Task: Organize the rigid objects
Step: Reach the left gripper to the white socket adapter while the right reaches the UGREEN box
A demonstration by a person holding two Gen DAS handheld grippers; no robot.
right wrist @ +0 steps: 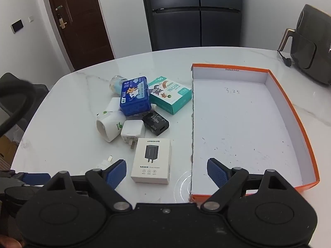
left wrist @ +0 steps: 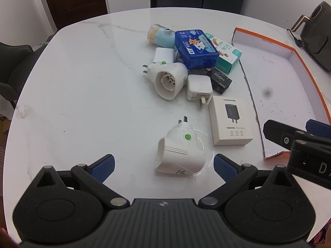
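Here the marble worktop is carrying an empty orange-rimmed box beside a heap of chargers and cartons. The left tongs are gaping wide around a lone white plug adapter, untouched; the right tongs are hanging open above a white charger carton. Squeezing the adapter's rounded shell off-centre is likely risking a slip sideways.
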